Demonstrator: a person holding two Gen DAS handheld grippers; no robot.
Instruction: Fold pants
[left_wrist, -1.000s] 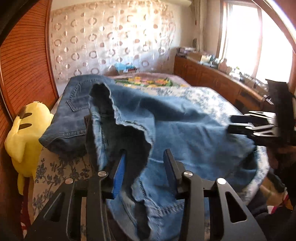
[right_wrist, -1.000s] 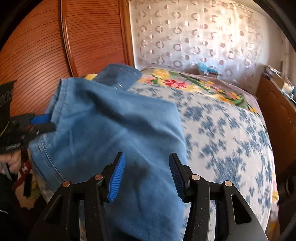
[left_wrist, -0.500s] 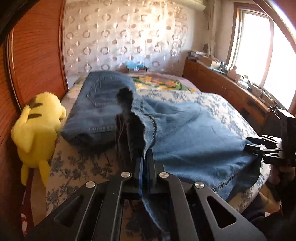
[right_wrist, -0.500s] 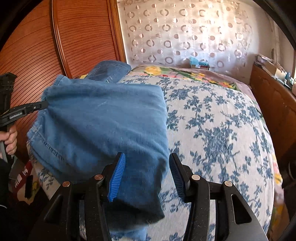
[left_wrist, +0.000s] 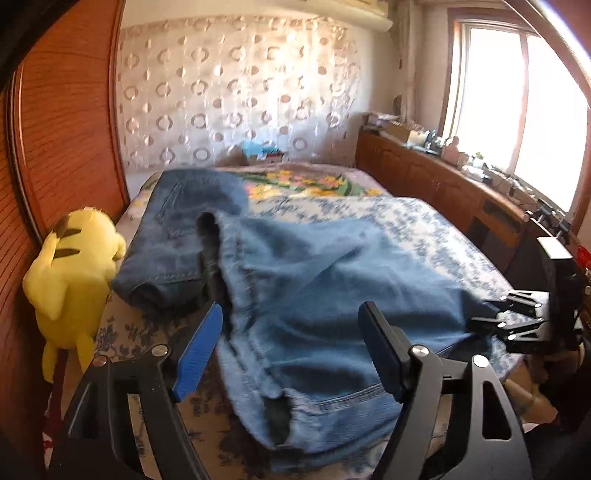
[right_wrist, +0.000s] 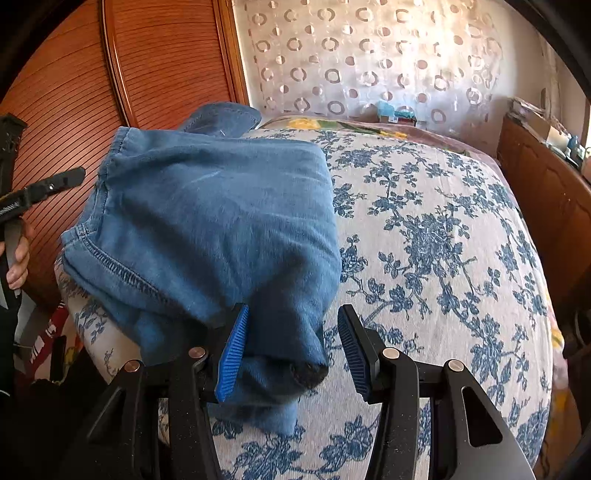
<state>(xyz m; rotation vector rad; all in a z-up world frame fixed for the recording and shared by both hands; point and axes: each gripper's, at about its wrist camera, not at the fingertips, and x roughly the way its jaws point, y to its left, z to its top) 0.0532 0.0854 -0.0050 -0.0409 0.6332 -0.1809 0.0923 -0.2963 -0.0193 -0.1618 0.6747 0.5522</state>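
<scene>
Blue denim pants (left_wrist: 314, 280) lie folded over on the flowered bed; the waist part with a back pocket (left_wrist: 177, 221) lies at the far left. My left gripper (left_wrist: 291, 347) is open, its jaws spread over the near hem, holding nothing. In the right wrist view the pants (right_wrist: 207, 221) lie at the bed's left corner. My right gripper (right_wrist: 291, 347) is open, with the leg's end between its blue pads but not clamped. The right gripper also shows in the left wrist view (left_wrist: 517, 321), at the pants' right edge. The left gripper's tip shows in the right wrist view (right_wrist: 48, 188).
The bed (right_wrist: 424, 240) has a white cover with blue flowers. A yellow plush toy (left_wrist: 70, 280) leans against the wooden wall (left_wrist: 55, 129) at the bed's left. A wooden cabinet (left_wrist: 443, 181) with clutter runs along the right under a window.
My left gripper was shut on the pants' hem half a second ago and has opened, letting it drop flat. My right gripper stayed open while the pants settled lower on the bed.
</scene>
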